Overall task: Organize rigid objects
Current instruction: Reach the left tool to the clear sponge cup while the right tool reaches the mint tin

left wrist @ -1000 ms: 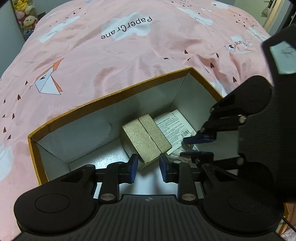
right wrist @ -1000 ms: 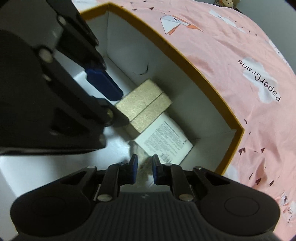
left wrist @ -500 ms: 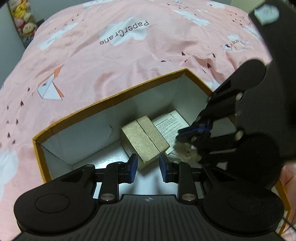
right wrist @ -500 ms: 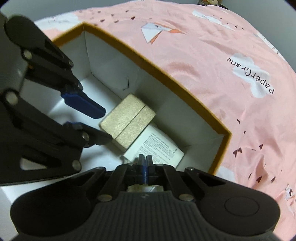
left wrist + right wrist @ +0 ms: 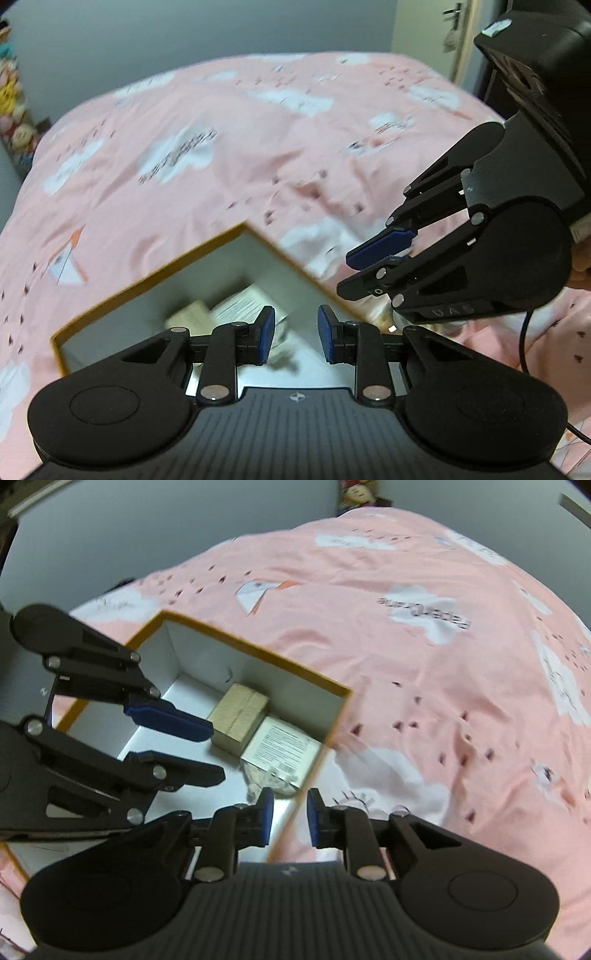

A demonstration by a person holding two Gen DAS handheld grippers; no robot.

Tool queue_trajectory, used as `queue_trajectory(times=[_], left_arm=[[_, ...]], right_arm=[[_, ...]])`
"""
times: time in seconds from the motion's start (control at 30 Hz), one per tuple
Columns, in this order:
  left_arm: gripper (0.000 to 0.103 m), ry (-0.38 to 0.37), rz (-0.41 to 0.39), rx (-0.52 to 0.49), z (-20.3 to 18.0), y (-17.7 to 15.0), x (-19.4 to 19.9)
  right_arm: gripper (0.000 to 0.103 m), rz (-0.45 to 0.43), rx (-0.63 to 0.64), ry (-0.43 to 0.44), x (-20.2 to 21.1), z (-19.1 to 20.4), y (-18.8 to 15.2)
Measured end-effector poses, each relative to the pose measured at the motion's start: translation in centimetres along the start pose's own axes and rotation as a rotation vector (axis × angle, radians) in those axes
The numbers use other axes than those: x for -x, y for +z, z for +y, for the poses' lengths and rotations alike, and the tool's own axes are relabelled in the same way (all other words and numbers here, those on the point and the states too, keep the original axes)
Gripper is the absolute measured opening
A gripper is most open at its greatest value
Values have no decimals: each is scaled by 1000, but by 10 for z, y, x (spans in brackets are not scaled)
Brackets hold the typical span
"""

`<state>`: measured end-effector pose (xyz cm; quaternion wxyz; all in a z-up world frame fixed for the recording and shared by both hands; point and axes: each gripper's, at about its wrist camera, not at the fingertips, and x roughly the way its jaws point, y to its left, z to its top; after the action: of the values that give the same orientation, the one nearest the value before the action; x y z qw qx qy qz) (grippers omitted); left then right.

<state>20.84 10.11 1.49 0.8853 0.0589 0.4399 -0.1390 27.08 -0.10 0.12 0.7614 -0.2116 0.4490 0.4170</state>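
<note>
Below right claw [image 5: 290, 821], gold box [image 5: 240, 716], boxed

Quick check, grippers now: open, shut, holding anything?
Left gripper: open, nothing between the fingers.
Right gripper: open, nothing held; it hangs over the rim of the box.

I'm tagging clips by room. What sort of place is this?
Most likely a bedroom: a pink bedspread printed with white clouds covers a bed, plush toys sit against the grey wall, and an orange-rimmed white cardboard box rests on the bedding.
</note>
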Motion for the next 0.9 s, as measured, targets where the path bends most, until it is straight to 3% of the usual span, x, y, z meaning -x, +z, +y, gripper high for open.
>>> queue_trajectory(times=[0.17, 0.23, 0.3, 0.4, 0.47, 0.63, 0.9], left_arm=[[38, -59, -25, -52, -32, 7, -3], [49, -81, -27, -75, -43, 9, -9], [51, -104, -9, -106, -53, 9, -18], [54, -121, -12, -213, -70, 12, -32], [64, -113, -20, -315, -82, 11, -42], [73, -78, 6, -492, -96, 18, -73], [79, -64, 135, -632, -99, 32, -123]], right_arm=[[38, -73, -89, -44, 29, -23, -36], [39, -84, -123, -81, 36, -35, -52], [40, -89, -161, -109, 44, -45, -69], [47, -71, -251, -126, 45, -64, -94], [55, -51, -319, -117, 41, -77, -110], [55, 2, -417, -116, 18, -101, -136], [54, -12, -390, -123, -15, -128, -126]])
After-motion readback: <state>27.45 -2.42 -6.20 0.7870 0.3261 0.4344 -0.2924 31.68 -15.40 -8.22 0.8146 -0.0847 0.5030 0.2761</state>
